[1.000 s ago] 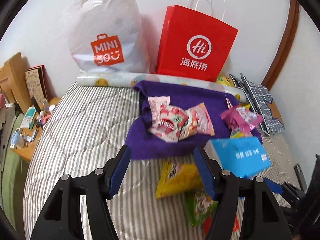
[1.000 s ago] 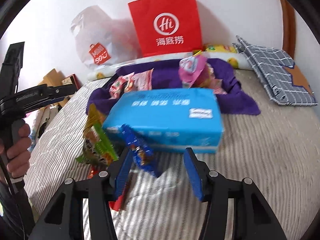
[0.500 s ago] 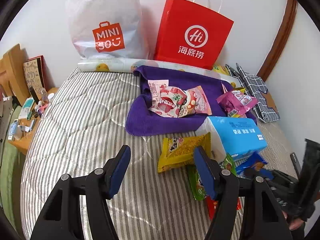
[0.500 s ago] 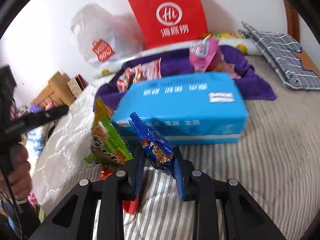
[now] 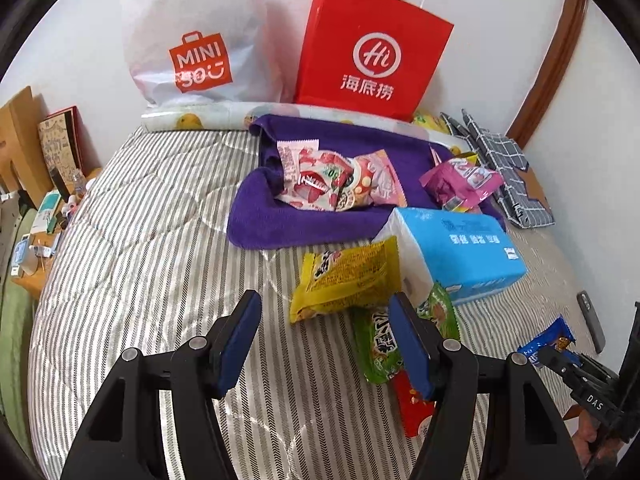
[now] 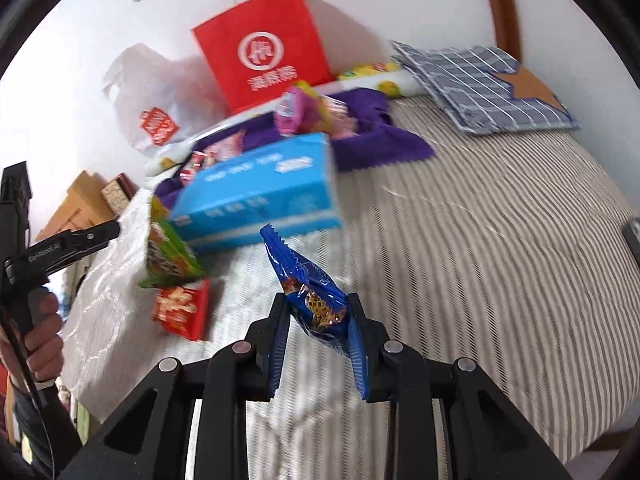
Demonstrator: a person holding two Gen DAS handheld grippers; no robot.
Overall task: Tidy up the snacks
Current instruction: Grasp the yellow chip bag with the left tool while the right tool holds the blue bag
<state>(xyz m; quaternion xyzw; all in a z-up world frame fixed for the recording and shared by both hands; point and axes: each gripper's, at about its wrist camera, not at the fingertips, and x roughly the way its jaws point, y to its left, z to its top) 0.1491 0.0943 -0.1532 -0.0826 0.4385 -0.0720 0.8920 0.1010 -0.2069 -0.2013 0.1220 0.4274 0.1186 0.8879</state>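
Note:
My right gripper (image 6: 318,312) is shut on a blue cookie packet (image 6: 308,280) and holds it above the striped mattress; the same blue cookie packet (image 5: 550,340) shows at the right edge of the left wrist view. My left gripper (image 5: 326,328) hangs open over the mattress with nothing between its fingers. Just ahead of it lie a yellow snack bag (image 5: 346,274), a green snack bag (image 5: 376,344) and a red packet (image 5: 412,406). Pink and red snack packets (image 5: 340,180) and a magenta bag (image 5: 460,182) rest on a purple towel (image 5: 280,220).
A blue tissue pack (image 5: 460,250) lies beside the towel. A red paper bag (image 5: 372,52) and a white plastic bag (image 5: 196,40) stand against the wall. A folded checked cloth (image 6: 480,88) lies at the far right. A cluttered wooden side table (image 5: 36,240) stands left of the bed.
My right gripper closed on the blue cookie packet, lifted it off the mattress and swung it to the right, away from the tissue pack. My left gripper drifted slightly back, still open.

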